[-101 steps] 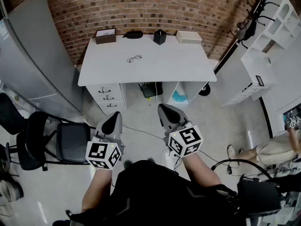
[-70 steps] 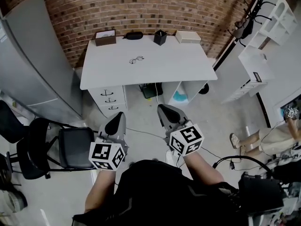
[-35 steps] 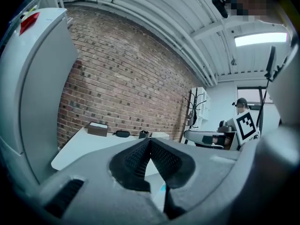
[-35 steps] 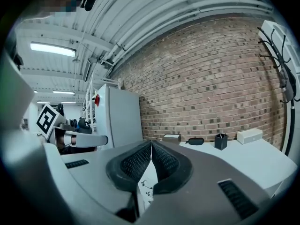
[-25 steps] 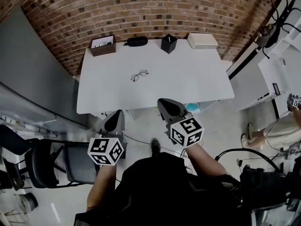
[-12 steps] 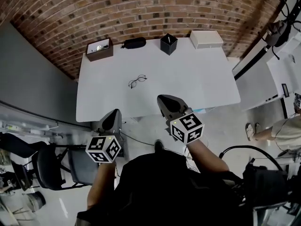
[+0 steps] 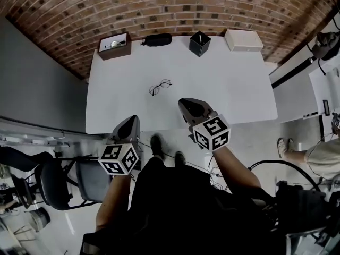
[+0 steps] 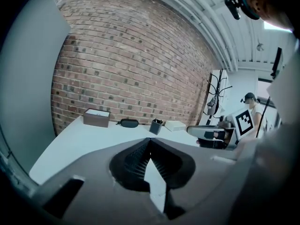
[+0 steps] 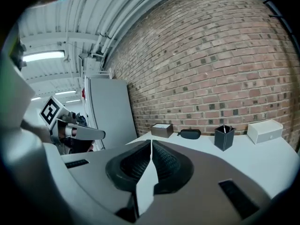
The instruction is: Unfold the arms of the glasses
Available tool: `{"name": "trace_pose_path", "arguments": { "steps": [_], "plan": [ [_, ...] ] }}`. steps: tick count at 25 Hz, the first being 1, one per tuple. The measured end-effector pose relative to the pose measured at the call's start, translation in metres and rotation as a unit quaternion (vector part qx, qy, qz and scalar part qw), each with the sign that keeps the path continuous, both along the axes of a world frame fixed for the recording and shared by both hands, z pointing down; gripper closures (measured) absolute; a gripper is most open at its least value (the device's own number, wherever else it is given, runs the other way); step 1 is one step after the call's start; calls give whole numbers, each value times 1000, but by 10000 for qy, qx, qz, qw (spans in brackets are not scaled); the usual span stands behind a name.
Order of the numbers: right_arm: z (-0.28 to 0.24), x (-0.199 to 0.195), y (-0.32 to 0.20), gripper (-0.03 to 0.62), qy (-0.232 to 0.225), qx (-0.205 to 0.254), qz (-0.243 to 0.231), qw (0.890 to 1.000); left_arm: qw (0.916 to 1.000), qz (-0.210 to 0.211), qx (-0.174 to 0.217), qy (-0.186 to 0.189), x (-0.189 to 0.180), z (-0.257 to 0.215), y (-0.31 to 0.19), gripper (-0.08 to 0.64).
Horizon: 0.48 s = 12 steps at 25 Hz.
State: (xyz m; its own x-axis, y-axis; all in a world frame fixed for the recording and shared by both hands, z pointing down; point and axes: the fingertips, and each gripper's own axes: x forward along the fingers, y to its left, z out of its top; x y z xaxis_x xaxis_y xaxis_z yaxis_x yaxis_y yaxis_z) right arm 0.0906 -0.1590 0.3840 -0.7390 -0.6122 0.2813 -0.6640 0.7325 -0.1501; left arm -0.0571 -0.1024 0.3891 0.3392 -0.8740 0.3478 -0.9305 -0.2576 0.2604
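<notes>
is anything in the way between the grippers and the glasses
Nothing visible. The glasses lie alone on the white desk, with bare surface between them and the left gripper and right gripper at the near edge. The brown box, black case, pen holder and white box stand beyond, by the wall.

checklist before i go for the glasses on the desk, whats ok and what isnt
1. glasses in view on the desk: ok
2. left gripper and right gripper empty: ok
3. jaws open for a grasp: not ok, both shut
4. grippers at the glasses: not ok, both short of them
5. arms folded or unfolded: cannot tell, too small
6. space round the glasses: ok, case and pen holder stand at the back edge
</notes>
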Motion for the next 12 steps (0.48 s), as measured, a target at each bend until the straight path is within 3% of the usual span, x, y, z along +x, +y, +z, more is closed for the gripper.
{"name": "trace_pose_path", "arguments": {
  "steps": [4,12],
  "plan": [
    [14,-17,-19,583,288,-43,-96,9995,9994,246,-133,-223,-6,20,-25,552],
    [52,-39,-66,583,784,-360,-177,9961,9962,293,-766,287,-14,66,-82,553]
  ]
}}
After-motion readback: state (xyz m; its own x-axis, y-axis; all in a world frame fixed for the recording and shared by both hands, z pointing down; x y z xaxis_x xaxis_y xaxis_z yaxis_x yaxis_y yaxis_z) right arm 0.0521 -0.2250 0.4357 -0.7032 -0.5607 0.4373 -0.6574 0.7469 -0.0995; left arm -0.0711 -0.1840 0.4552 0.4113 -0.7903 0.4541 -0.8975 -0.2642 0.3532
